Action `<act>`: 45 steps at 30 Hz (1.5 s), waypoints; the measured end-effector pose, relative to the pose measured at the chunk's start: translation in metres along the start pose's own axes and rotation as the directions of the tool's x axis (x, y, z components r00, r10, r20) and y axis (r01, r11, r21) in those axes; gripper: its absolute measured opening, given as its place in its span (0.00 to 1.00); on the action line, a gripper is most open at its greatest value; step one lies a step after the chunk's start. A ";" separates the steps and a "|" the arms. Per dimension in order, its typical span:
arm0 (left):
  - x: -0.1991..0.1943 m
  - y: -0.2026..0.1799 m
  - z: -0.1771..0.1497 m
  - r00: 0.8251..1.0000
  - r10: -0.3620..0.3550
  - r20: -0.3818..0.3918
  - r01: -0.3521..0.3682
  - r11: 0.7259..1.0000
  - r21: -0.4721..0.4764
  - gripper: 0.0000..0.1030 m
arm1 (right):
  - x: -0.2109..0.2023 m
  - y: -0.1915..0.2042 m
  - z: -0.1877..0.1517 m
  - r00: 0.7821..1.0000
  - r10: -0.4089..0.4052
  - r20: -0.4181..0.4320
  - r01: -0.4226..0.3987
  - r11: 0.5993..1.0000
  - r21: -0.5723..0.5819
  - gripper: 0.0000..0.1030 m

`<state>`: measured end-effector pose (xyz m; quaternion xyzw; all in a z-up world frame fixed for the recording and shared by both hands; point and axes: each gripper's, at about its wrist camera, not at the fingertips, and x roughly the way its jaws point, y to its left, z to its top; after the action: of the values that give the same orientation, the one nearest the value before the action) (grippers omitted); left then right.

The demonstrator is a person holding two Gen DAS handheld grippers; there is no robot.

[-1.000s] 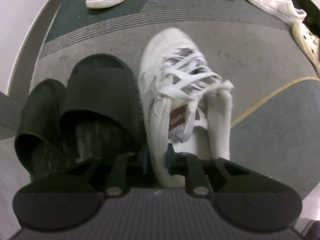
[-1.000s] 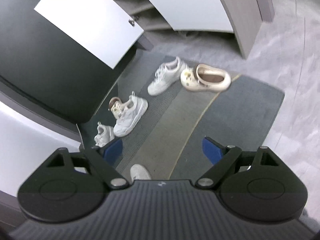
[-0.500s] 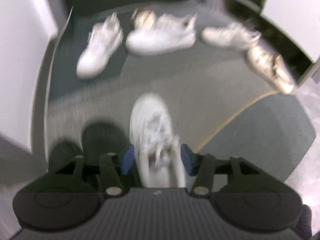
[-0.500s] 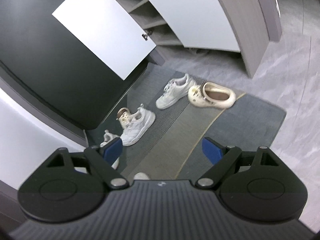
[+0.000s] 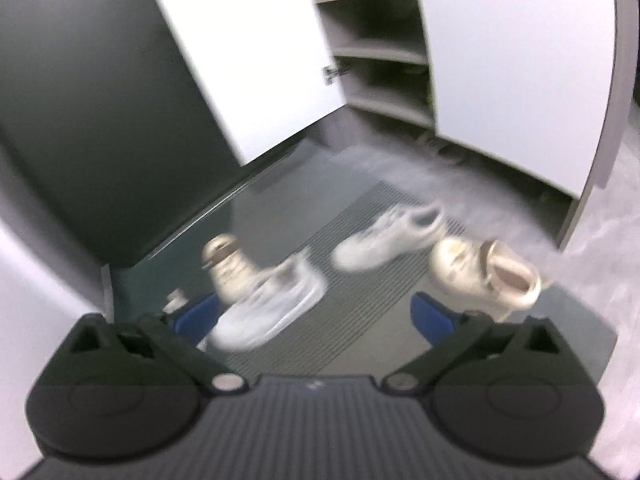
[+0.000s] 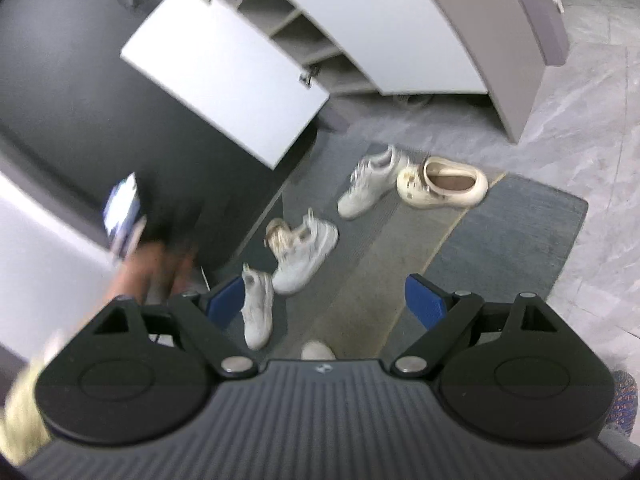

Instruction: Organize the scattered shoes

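Overhead, both tongs (image 5: pixel 314 314) (image 6: pixel 326 298) agape, empty.

Four white sneakers (image 6: pixel 366 188), two cream clogs (image 6: pixel 444 187), one mat (image 6: pixel 500 240).

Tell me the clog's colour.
Cream, with a tan inside; the clog shows best in the right wrist view.

White sneakers (image 6: pixel 364 190) and a cream clog (image 6: pixel 444 187) lie on a grey ribbed mat (image 6: pixel 504 236). Cabinet doors (image 6: pixel 224 68) are white; gripper pads (image 6: pixel 424 306) blue.
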<state>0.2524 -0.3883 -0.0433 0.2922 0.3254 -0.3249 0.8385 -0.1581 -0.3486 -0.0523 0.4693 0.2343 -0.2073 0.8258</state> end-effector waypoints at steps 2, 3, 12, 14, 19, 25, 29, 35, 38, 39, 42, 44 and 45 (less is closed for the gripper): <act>0.043 -0.039 0.027 1.000 -0.022 -0.006 0.022 1.000 0.021 1.00 | 0.011 -0.006 0.000 0.999 -0.027 -0.042 0.028 0.999 0.020 0.91; 0.066 -0.058 0.037 0.999 -0.031 -0.005 0.031 0.999 0.033 1.00 | 0.017 -0.011 0.002 0.997 -0.046 -0.062 0.048 0.998 0.031 0.93; 0.252 -0.149 0.042 0.992 -0.116 -0.040 0.119 0.991 0.061 0.97 | 0.080 -0.066 0.038 0.975 -0.135 -0.175 0.170 0.964 0.205 1.00; 0.290 -0.158 0.039 0.990 -0.127 -0.064 0.130 0.990 0.045 0.91 | 0.095 -0.077 0.047 0.969 -0.125 -0.212 0.174 0.957 0.230 1.00; 0.362 -0.154 0.038 0.975 -0.142 -0.173 0.142 0.990 -0.015 0.71 | 0.123 -0.108 0.069 0.957 -0.151 -0.249 0.227 0.922 0.314 1.00; 0.422 -0.157 0.050 0.962 -0.178 -0.208 0.179 0.984 -0.016 0.58 | 0.148 -0.128 0.089 0.958 -0.155 -0.241 0.241 0.891 0.385 1.00; 0.451 -0.166 0.044 0.946 -0.189 -0.263 0.191 0.981 -0.018 0.54 | 0.165 -0.136 0.091 0.949 -0.157 -0.274 0.263 0.873 0.411 1.00; 0.459 -0.163 0.041 0.919 -0.286 -0.271 0.280 0.958 -0.063 0.21 | 0.174 -0.143 0.097 0.943 -0.173 -0.284 0.288 0.851 0.438 1.00; 0.450 -0.150 0.047 0.915 -0.298 -0.272 0.286 0.955 -0.083 0.20 | 0.176 -0.139 0.096 0.944 -0.160 -0.287 0.277 0.858 0.433 1.00; 0.446 -0.147 0.049 0.915 -0.299 -0.271 0.289 0.954 -0.078 0.20 | 0.175 -0.137 0.095 0.946 -0.155 -0.286 0.271 0.860 0.432 1.00; 0.426 -0.132 0.053 0.921 -0.298 -0.253 0.297 0.954 -0.042 0.21 | 0.168 -0.130 0.092 0.952 -0.141 -0.273 0.250 0.870 0.424 1.00; 0.405 -0.118 0.051 0.922 -0.299 -0.248 0.300 0.953 -0.032 0.23 | 0.162 -0.126 0.090 0.956 -0.135 -0.262 0.238 0.878 0.416 1.00; 0.398 -0.113 0.051 0.923 -0.297 -0.246 0.299 0.954 -0.031 0.24 | 0.159 -0.124 0.089 0.957 -0.132 -0.257 0.232 0.881 0.412 1.00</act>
<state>0.4172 -0.6345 -0.3361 0.2806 0.4670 -0.4108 0.7310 -0.0825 -0.5043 -0.1887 0.6385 0.3153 -0.2783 0.6445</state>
